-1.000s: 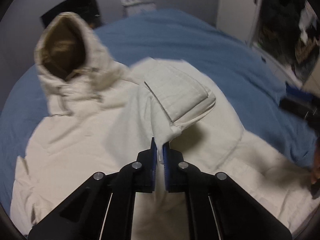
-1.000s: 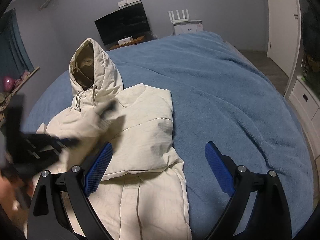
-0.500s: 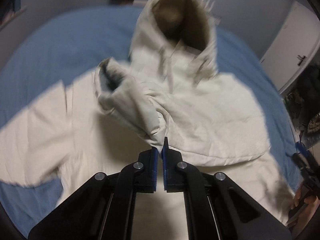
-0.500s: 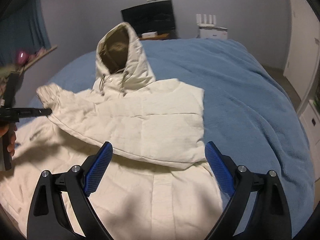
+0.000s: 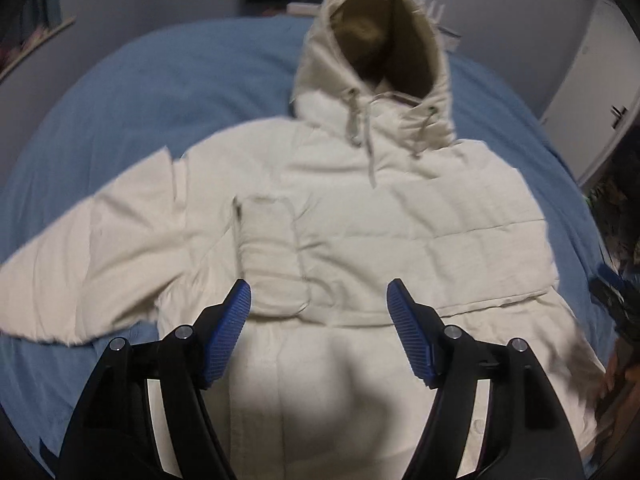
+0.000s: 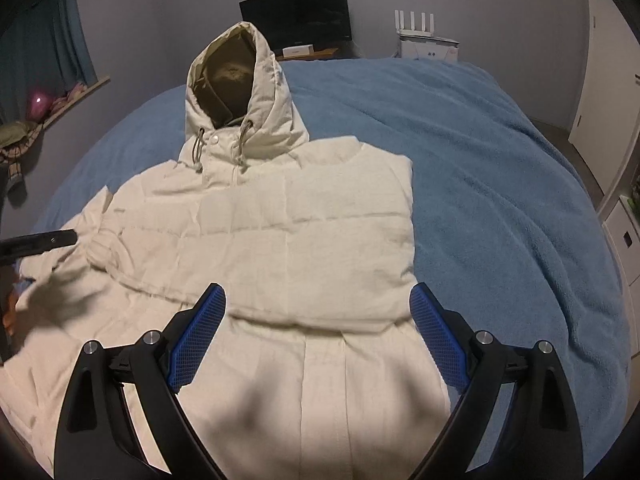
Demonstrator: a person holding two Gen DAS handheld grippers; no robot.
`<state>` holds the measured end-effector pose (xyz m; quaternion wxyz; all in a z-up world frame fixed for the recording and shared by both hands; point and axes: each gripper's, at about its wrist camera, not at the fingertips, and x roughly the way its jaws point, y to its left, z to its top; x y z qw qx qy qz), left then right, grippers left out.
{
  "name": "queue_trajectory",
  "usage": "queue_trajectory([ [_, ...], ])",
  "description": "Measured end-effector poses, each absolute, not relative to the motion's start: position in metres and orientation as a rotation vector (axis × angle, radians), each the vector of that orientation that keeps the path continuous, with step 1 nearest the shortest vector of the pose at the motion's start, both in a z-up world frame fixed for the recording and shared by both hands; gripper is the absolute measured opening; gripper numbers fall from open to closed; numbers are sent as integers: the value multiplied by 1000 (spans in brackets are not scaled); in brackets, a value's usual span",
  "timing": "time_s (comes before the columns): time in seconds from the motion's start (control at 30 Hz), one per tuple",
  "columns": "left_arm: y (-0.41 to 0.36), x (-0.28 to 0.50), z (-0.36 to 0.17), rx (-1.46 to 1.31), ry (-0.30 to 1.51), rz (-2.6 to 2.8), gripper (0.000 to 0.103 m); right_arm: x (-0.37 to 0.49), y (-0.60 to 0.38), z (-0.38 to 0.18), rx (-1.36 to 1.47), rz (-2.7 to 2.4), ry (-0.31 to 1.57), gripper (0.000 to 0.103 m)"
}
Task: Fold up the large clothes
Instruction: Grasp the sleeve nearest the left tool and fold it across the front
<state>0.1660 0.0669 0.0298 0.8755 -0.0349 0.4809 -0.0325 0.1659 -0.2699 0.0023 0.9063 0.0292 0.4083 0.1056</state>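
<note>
A cream hooded puffer jacket [image 5: 400, 216] lies front up on the blue bed, hood [image 5: 376, 52] at the far end. One sleeve is folded across the chest, with its cuff [image 5: 272, 256] lying just beyond my left gripper [image 5: 319, 298]. The other sleeve [image 5: 88, 248] spreads out to the left. My left gripper is open and empty above the jacket's lower half. My right gripper [image 6: 318, 304] is open and empty over the jacket [image 6: 280, 224] near the folded sleeve's lower edge. The left gripper's tip [image 6: 36, 240] shows at the left edge of the right wrist view.
The blue blanket [image 6: 500, 168] covers the bed, with wide bare room to the right of the jacket. A dark screen [image 6: 296, 20] and a white router [image 6: 424, 36] stand beyond the bed. White cabinets [image 6: 616, 232] line the right side.
My left gripper carried the sleeve across the chest, opened and let it go. The sleeve now lies flat. The right gripper stayed open.
</note>
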Motion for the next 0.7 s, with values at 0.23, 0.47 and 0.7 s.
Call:
queue_trajectory([
  [0.23,50,205,-12,-22,1088,-45,68,216,-240,-36,2,193,924,89],
  [0.47,58,214,-63,6,1186,13,67,236,-239,-95,-8,180,1065,89],
  [0.7,52,215,-71,61,1188,30,68,236,-240,-110,-3,159,1067,90],
])
